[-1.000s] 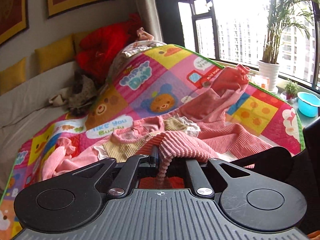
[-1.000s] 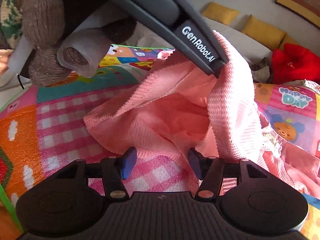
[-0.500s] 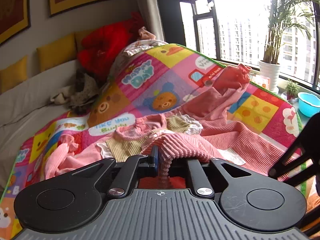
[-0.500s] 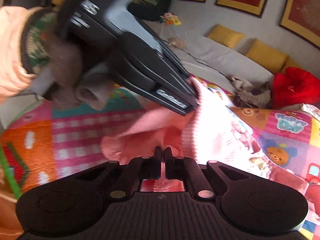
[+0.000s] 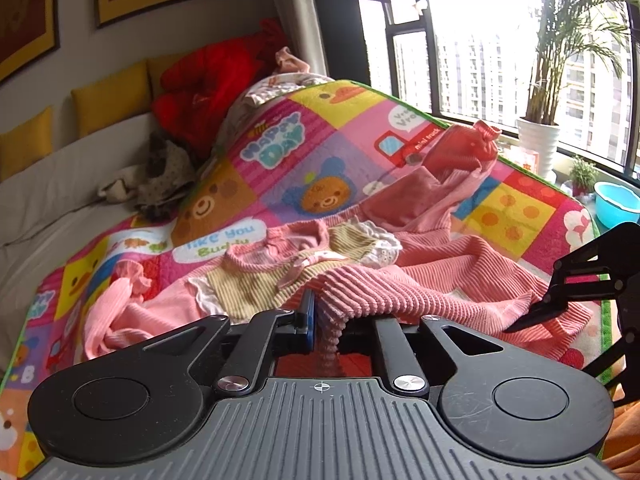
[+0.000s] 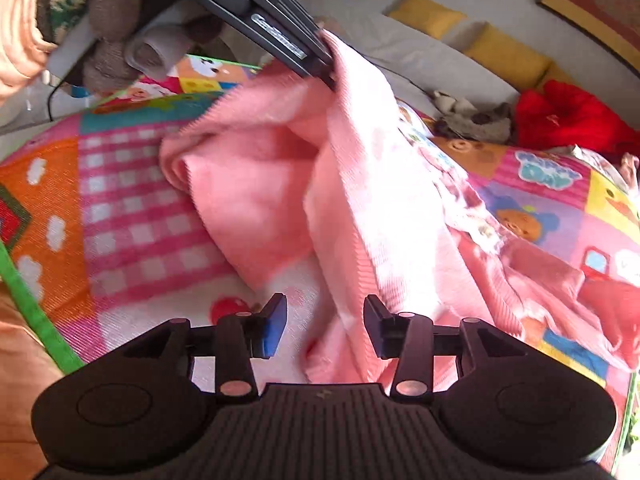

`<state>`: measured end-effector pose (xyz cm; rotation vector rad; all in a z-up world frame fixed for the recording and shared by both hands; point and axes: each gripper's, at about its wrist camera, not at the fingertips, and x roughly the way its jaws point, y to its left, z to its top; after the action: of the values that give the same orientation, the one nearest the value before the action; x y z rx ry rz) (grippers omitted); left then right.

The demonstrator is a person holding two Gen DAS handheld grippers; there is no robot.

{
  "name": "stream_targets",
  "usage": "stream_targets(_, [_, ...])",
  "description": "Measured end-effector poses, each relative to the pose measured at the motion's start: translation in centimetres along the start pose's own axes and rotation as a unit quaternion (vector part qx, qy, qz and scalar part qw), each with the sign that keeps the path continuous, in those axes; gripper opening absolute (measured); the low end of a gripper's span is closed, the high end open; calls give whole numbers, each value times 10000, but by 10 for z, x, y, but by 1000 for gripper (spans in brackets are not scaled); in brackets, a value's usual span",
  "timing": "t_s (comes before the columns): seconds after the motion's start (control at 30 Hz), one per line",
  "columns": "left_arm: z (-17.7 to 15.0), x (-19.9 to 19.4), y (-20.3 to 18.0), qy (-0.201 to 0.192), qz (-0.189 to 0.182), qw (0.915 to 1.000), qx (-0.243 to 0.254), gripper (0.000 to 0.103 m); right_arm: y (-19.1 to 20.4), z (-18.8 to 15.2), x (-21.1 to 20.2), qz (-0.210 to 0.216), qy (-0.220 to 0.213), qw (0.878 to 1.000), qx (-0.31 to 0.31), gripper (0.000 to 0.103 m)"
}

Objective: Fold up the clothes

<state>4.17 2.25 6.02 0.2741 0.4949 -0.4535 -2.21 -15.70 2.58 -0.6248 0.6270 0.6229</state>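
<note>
Pink ribbed sweater [image 5: 420,284] lies bunched on the patchwork mat [image 5: 320,152]; the left gripper [image 5: 320,316] pinches its hem, while the right gripper [image 6: 325,326] hangs open beside it.

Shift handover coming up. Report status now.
Left gripper shut on pink ribbed garment, hem lifted off play mat. Right gripper open, jaws empty. Nothing blocking.

A play mat [image 5: 516,216] covers the bed, with a ribbed garment [image 5: 452,280] spread across its near part. The left gripper [image 5: 322,312] clamps the garment's near edge; the right gripper [image 6: 325,322] sits parted at its right corner. Cushions [image 5: 112,96] line the wall behind, left; a potted plant [image 5: 538,144] stands by the window, right.
</note>
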Motion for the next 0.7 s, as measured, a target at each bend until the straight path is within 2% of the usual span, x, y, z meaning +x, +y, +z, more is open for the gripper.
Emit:
stream_targets(0.1, [0, 1, -1, 25, -8, 10000, 13, 13, -18, -9, 1, 114, -34, 9983, 571, 42])
stream_targets(0.13, [0, 2, -2, 33, -8, 10000, 19, 13, -19, -11, 7, 63, -37, 9976, 684, 39])
stream_targets(0.2, [-1, 2, -1, 38, -9, 10000, 24, 13, -23, -12, 10, -9, -22, 9970, 780, 6])
stream_targets(0.33, [0, 2, -1, 46, 8, 10000, 29, 13, -19, -5, -2, -81, -330, 9955, 885, 4])
stream_targets(0.47, [0, 3, -1, 49, 19, 10000, 9, 13, -13, 12, -28, 142, -751, 9945, 718, 4])
stream_targets(0.63, [0, 3, -1, 45, -17, 10000, 21, 14, 21, 19, -46, 1327, -868, 9873, 12, 4])
stream_targets(0.7, [0, 2, -1, 44, -17, 10000, 24, 14, 36, 19, -48, 1576, -853, 9836, -222, 12])
